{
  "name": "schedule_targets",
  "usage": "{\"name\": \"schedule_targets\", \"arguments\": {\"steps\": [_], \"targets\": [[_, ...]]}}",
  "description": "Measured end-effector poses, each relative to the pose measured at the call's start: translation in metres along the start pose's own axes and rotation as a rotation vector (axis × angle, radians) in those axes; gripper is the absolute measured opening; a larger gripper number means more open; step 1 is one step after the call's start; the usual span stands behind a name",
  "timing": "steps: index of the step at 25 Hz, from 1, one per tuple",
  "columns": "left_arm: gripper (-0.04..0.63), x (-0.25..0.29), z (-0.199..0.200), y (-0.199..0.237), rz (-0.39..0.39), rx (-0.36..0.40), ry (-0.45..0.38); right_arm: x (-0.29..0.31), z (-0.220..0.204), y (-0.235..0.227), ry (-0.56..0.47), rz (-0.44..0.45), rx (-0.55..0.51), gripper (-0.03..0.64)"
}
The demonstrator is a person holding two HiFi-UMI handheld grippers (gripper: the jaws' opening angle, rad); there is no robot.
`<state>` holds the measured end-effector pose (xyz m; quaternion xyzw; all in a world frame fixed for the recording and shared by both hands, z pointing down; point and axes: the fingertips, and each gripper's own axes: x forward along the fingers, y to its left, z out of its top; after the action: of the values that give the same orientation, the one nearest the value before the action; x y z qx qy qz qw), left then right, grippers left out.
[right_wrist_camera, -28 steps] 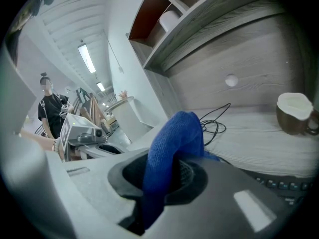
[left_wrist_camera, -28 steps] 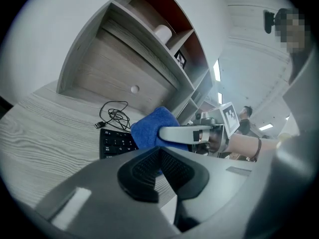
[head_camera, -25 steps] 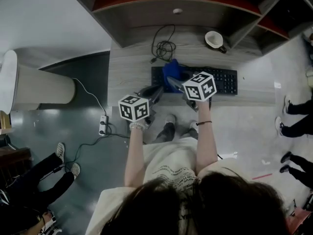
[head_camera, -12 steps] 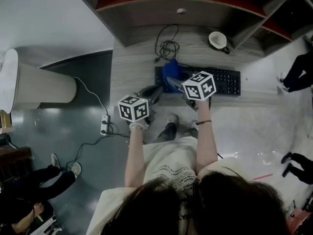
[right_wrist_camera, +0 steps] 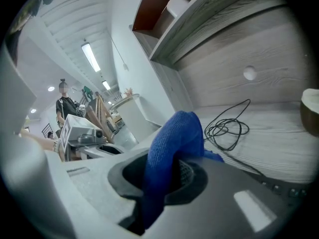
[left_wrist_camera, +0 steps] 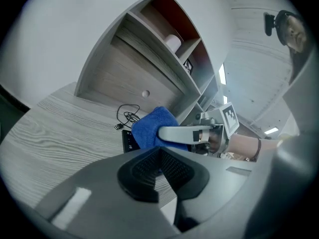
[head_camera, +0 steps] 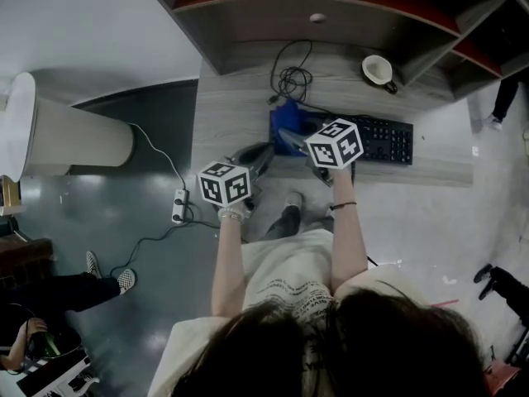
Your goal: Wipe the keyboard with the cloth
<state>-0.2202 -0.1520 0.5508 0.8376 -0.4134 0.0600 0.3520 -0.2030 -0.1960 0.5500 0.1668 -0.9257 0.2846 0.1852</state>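
Grey wood-grain bench (head_camera: pixel 231 114) under a shelf unit, seen from above the person's head, with a black keyboard (head_camera: pixel 384 139) lying across it near the front edge, a coiled black cable (head_camera: pixel 293 79) behind it and a pale cup (head_camera: pixel 378 70) off to the right. At the keyboard's left end sits a blue cloth (head_camera: pixel 288 121), held there by the right gripper (head_camera: pixel 291 137); whether the cloth presses on the keys or hangs just above them cannot be told. In the right gripper view the jaws are closed on a bunched fold of the cloth (right_wrist_camera: pixel 174 138), which stands up in a soft hump beyond them. The left gripper (head_camera: pixel 260 154) hovers near the bench's front edge, just left of the keyboard, and its own view shows the jaws closed together with nothing between them. The cloth looks light, limp and fuzzy, so it should drape over the keys and drag easily rather than slip; holding it by a thick gathered fold, as here, leaves a loose pad free for wiping. The keyboard looks rigid but light, and may slide under a firm stroke unless steadied.
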Motion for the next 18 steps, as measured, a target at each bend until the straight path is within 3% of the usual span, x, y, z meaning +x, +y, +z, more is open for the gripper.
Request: {"name": "schedule_targets", "arguments": {"steps": [18], "targets": [[0.005,-0.018,0.006,0.015,0.036,-0.011,-0.042,0.025,0.007,0.021,0.010,0.060,-0.020,0.058]]}}
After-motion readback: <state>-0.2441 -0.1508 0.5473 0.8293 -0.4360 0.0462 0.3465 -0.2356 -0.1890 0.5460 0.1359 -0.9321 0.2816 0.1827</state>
